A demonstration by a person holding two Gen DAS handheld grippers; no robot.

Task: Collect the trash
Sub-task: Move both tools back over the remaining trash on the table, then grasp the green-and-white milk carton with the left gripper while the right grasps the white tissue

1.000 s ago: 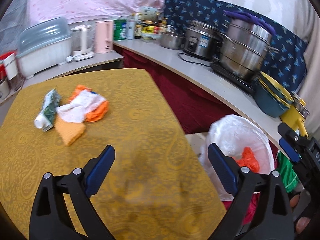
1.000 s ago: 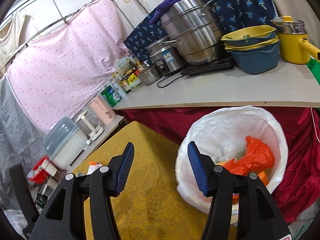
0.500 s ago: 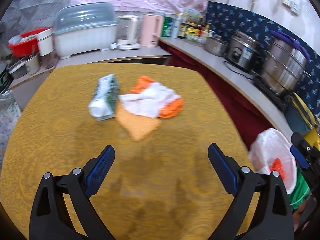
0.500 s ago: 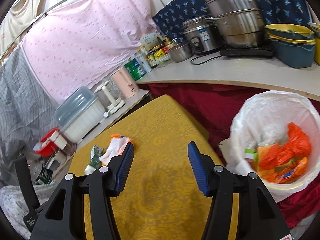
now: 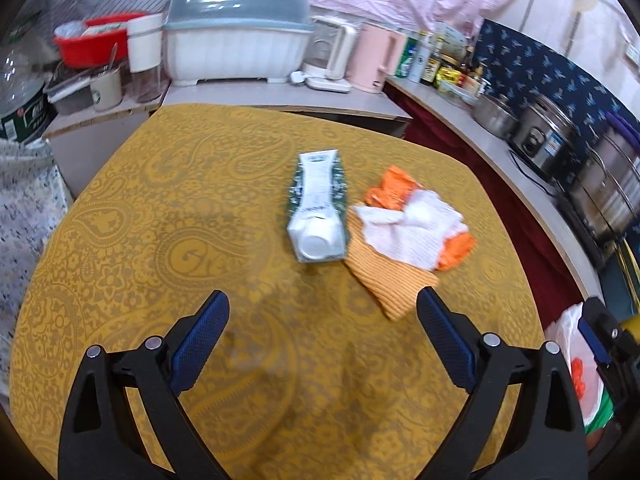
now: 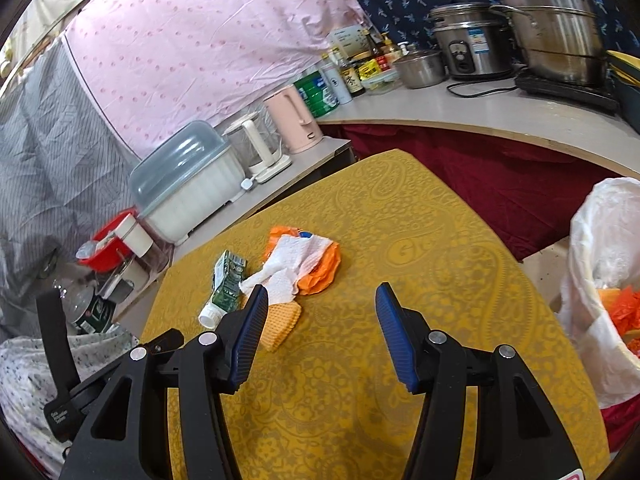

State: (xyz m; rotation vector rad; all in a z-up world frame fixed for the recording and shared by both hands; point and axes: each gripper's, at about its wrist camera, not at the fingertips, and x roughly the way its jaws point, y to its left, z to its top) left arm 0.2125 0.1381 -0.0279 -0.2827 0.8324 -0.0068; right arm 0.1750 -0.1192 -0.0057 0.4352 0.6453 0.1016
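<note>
On the yellow table (image 5: 160, 240) lies a green and white tube (image 5: 318, 204), cap toward me. Right of it lie a white paper towel (image 5: 412, 228) over an orange wrapper (image 5: 394, 186) and an orange knitted cloth (image 5: 390, 282). My left gripper (image 5: 322, 338) is open and empty, above the table just short of this pile. My right gripper (image 6: 320, 330) is open and empty, above the table; the tube (image 6: 226, 284), towel (image 6: 292, 266) and cloth (image 6: 280, 322) lie ahead to its left. A white-lined trash bin (image 6: 600, 264) with orange trash stands right of the table.
A counter (image 6: 460, 108) curves around the table's far and right sides with a dish box (image 5: 238, 38), kettles, bottles, a rice cooker (image 6: 468, 46) and a steel pot (image 6: 556, 28). The bin also shows at the right edge of the left wrist view (image 5: 572, 360).
Both grippers swung left from the trash bin toward the table. The trash pile now lies nearer and more centred ahead of the left gripper. Both stayed open.
</note>
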